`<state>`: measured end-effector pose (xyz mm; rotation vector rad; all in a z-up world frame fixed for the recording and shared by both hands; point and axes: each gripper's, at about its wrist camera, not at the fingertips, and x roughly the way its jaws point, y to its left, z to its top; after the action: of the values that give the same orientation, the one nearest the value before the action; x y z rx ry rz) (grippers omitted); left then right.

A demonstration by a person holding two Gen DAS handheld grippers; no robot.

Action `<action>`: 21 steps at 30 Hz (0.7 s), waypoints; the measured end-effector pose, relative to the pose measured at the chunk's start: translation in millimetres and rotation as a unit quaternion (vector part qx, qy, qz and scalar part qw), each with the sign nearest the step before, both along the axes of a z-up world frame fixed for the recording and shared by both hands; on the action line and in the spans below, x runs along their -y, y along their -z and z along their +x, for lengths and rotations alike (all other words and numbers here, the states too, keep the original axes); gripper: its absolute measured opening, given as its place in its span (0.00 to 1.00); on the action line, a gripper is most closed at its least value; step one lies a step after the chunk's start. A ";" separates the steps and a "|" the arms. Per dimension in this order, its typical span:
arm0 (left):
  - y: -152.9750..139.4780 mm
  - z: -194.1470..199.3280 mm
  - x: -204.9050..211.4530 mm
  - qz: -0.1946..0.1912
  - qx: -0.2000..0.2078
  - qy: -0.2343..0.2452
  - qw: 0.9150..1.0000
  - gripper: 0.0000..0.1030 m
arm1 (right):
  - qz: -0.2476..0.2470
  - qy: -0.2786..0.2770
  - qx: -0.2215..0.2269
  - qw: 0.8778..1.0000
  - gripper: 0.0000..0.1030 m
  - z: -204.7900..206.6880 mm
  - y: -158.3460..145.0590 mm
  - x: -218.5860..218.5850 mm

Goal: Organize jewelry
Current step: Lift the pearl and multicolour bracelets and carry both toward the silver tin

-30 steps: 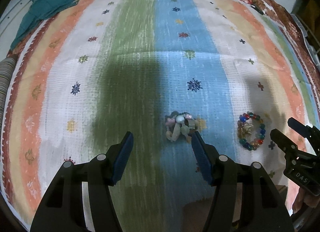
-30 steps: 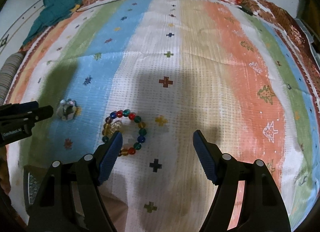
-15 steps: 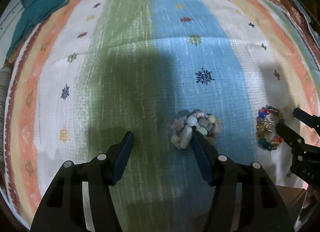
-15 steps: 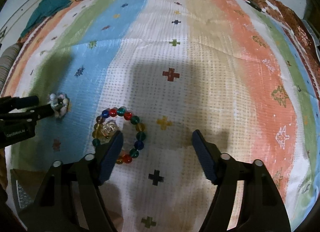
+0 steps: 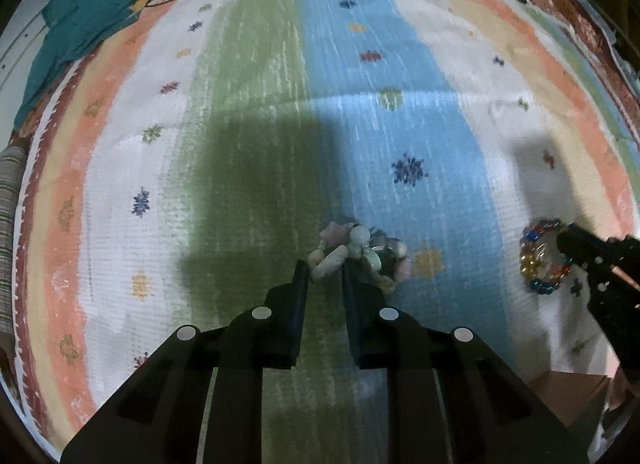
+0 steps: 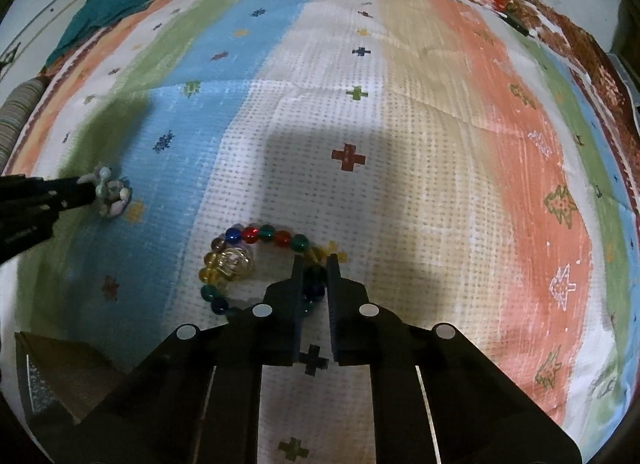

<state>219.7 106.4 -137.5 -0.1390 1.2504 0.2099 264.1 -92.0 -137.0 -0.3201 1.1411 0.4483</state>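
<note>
Both pairs of jaws had swung in from wide apart a second earlier, and neither hand had travelled much over the striped bedspread (image 5: pixel 256 112). My left hand-held gripper (image 5: pixel 325 270) pointed steeply down, its jaws closing with a pale oblong bead of the pastel stone bracelet (image 5: pixel 360 250) between them; the fingertips (image 5: pixel 301 268) looked pressed against that bead, while the remaining beads lay bunched on the cloth just ahead, at the edge between the green and blue stripes. My right hand-held gripper (image 6: pixel 316 264) was clenched on the near-right arc of the coloured glass bead bracelet (image 6: pixel 256 238), with a dark green bead showing in the narrow gap between the jaws. That bracelet lay in a ring on the white dotted stripe, its clear faceted charm (image 6: pixel 234 262) resting inside the loop on the left. From the left wrist view I saw the right tool reaching the same bracelet at the far right, and from the right wrist view the left tool touched the stone cluster at the far left. A teal cloth (image 5: pixel 84 20) lay crumpled at the far left corner.
</note>
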 end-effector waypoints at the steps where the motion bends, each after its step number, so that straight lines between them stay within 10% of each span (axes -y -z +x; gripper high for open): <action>1: -6.5 -1.6 -1.9 -0.005 0.008 -0.004 1.000 0.16 | 0.003 0.000 0.001 1.000 0.10 -0.6 -2.3 0.3; 21: -59.5 -26.8 8.9 -0.035 0.069 0.005 0.997 0.13 | 0.042 -0.028 0.053 0.997 0.10 -32.6 -61.4 -4.4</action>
<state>193.0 97.5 -78.0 -0.2033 1.1202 0.1453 231.5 -87.6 -75.6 -0.2999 1.0083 0.5213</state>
